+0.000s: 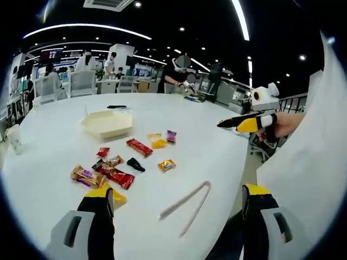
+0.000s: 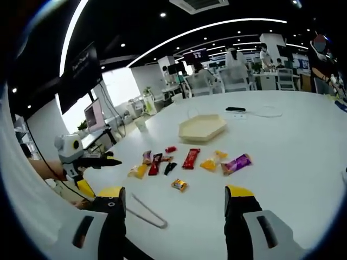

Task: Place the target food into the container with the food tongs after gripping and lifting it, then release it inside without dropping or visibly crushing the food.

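Note:
Pale food tongs [image 1: 184, 208] lie on the white table [image 1: 217, 151], just ahead of my left gripper [image 1: 179, 194], whose jaws stand wide apart with nothing between them. Several wrapped snacks are scattered beyond, among them a red bar [image 1: 139, 147], an orange pack [image 1: 166, 165] and a purple one [image 1: 171, 135]. A cream hexagonal container [image 1: 107, 123] sits behind them. My right gripper [image 1: 238, 123] hovers off the table's right edge. In the right gripper view, my right gripper [image 2: 174, 195] is open above the table, with the tongs [image 2: 149, 212], snacks [image 2: 191, 157] and container [image 2: 202, 128] ahead, and the left gripper [image 2: 103, 161] at the left.
A paper cup [image 1: 13, 138] stands at the table's left edge, and a black item [image 1: 116, 106] lies behind the container. Chairs, desks and people fill the room at the back. The table's rounded edge [image 1: 244, 162] runs close on the right.

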Demonstrator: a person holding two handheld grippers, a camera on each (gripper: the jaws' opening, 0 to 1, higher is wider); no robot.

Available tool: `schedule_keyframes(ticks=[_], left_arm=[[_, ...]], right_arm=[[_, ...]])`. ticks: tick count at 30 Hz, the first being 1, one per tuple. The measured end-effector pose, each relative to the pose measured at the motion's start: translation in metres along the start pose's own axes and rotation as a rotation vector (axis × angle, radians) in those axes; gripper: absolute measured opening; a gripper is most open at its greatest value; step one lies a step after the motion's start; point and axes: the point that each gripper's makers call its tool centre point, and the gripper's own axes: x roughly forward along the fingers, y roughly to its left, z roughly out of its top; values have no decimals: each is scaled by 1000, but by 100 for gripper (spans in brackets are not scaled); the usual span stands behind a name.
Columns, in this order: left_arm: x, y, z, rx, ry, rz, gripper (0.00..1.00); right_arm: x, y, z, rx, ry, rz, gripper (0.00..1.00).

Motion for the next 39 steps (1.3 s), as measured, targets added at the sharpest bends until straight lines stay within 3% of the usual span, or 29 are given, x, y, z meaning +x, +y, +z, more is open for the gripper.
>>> schedule_keyframes(ticks=[5,17,31,34,37,39], left_arm=[[6,2,-11,70,45,7,99],[19,-4,-14,99,57,-24,99],[30,-9,-29,116,96,-56,99],[31,-11,-28,91,82,-60,97],[31,-14,-38,174,135,-72,96],[33,-18,-39,151,133,-82,97]], right_arm=[[0,0,-4,10,9,3,75],[1,8,2,46,-48,38,74],[7,10,-17,9,17,29,74],[7,11,-18,1,16,32,74],[5,12,-17,-13,3,36,74],[5,12,-18,-14,7,40,75]])
